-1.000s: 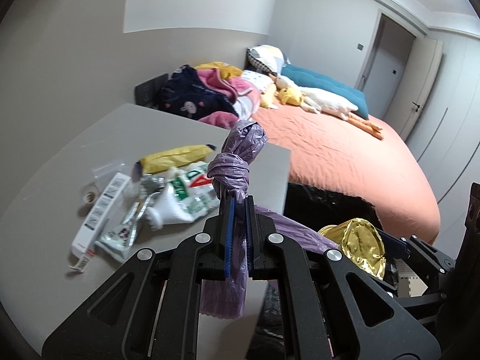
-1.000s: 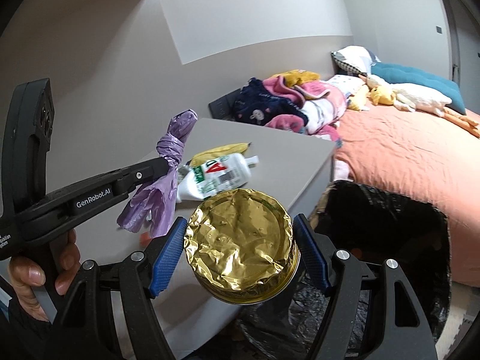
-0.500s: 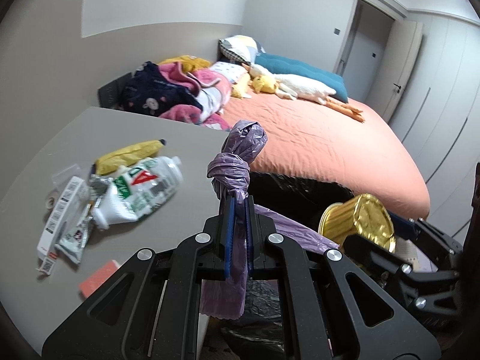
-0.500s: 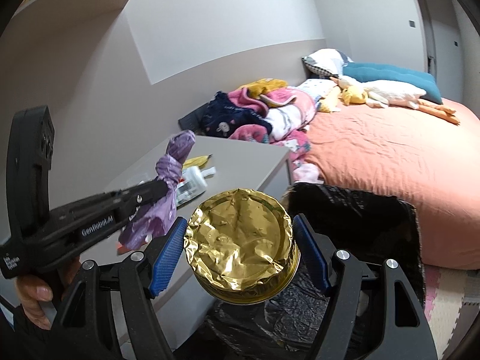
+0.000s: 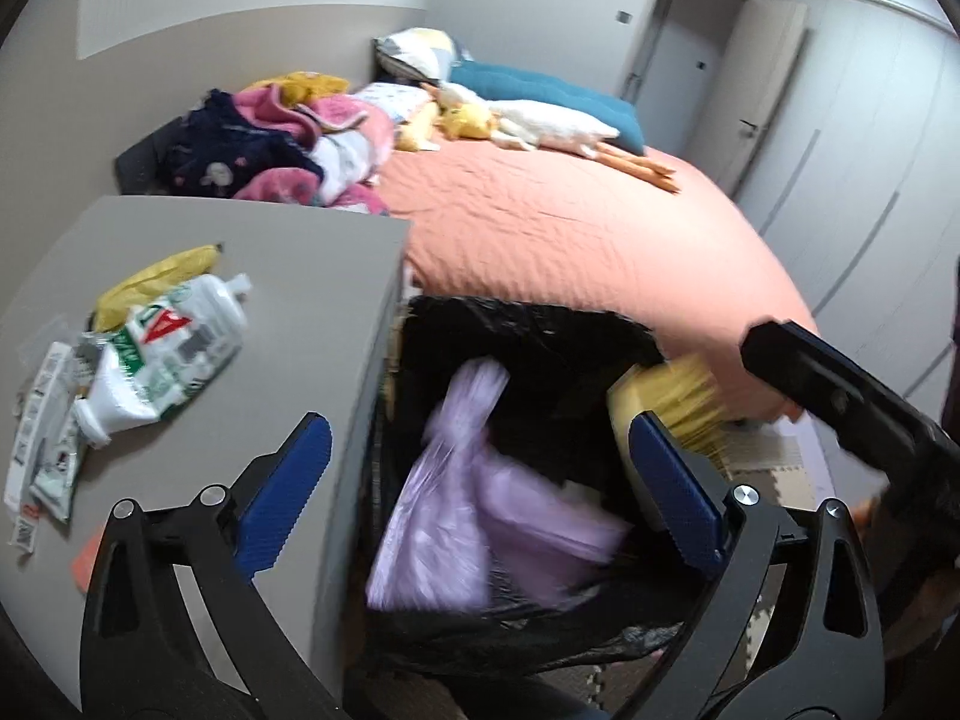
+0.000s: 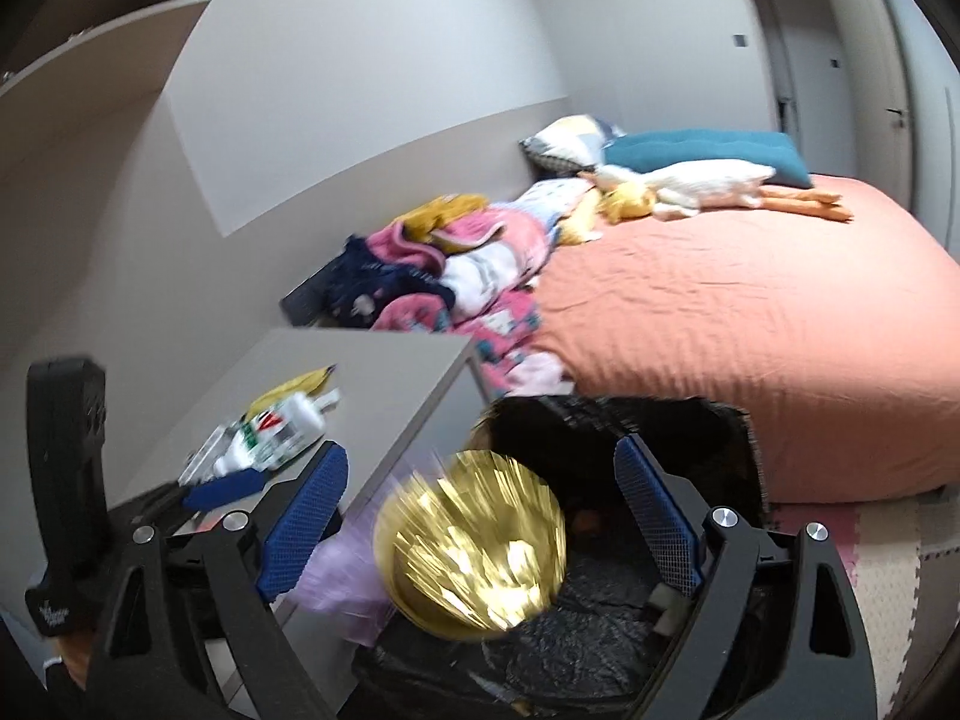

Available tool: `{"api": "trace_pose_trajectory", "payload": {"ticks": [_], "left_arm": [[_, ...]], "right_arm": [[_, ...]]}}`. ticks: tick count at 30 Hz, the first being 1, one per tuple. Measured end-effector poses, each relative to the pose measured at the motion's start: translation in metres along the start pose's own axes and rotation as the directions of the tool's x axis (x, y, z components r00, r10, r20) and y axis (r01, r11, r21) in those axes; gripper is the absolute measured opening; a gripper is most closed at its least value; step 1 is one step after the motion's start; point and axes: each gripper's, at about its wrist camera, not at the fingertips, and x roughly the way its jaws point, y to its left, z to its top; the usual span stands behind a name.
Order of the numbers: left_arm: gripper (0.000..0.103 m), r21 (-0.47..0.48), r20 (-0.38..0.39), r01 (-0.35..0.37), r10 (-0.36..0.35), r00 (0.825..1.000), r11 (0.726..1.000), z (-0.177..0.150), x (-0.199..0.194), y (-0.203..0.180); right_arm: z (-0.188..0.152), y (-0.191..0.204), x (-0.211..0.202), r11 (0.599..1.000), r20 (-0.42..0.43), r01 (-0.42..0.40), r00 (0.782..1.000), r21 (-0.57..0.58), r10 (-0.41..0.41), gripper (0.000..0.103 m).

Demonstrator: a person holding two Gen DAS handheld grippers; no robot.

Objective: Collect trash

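Both of my tools are letting go over the black-lined trash bin (image 5: 528,348), which stands on the floor against the side of the grey counter (image 5: 288,276). My left tool (image 5: 474,480), a moment ago pinched tight on the knotted purple bag (image 5: 456,516), is opening, its blue pads wide apart; the bag is motion-blurred between and below them, touching neither pad, dropping into the bin's mouth. My right tool (image 6: 480,510) is opening too; the crumpled gold foil cup (image 6: 474,546), gripped until now, is blurred and free of both pads, falling just above the bin. I judge that both pieces are as good as collected. More trash waits on the counter beside the bin: a white squeezed tube (image 5: 162,360), a yellow wrapper (image 5: 156,282) and some flat packets (image 5: 42,426).
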Motion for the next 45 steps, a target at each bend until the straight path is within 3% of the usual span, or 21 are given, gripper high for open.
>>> {"api": "trace_pose_trajectory", "payload": {"ticks": [9, 21, 32, 45], "left_arm": [[0.096, 0.016, 0.024, -0.052, 0.051, 0.998, 0.999, -0.001, -0.007, 0.005], [0.096, 0.0, 0.042, -0.089, 0.089, 0.995, 0.996, -0.007, -0.021, 0.024], [0.096, -0.04, 0.055, -0.153, 0.155, 0.986, 0.987, -0.018, -0.043, 0.062], [0.096, -0.093, 0.074, -0.251, 0.258, 0.963, 0.964, -0.03, -0.073, 0.118]], "right_arm": [[0.002, -0.012, 0.001, 0.999, 0.005, 0.014, 1.0, 0.04, -0.014, 0.091], [-0.001, 0.011, 0.01, 1.0, -0.013, -0.006, 1.0, 0.012, 0.006, 0.091], [-0.01, 0.057, 0.029, 0.997, -0.051, -0.066, 0.997, -0.03, 0.065, 0.091], [-0.019, 0.109, 0.059, 0.991, -0.106, -0.122, 0.988, -0.052, 0.116, 0.091]]}}
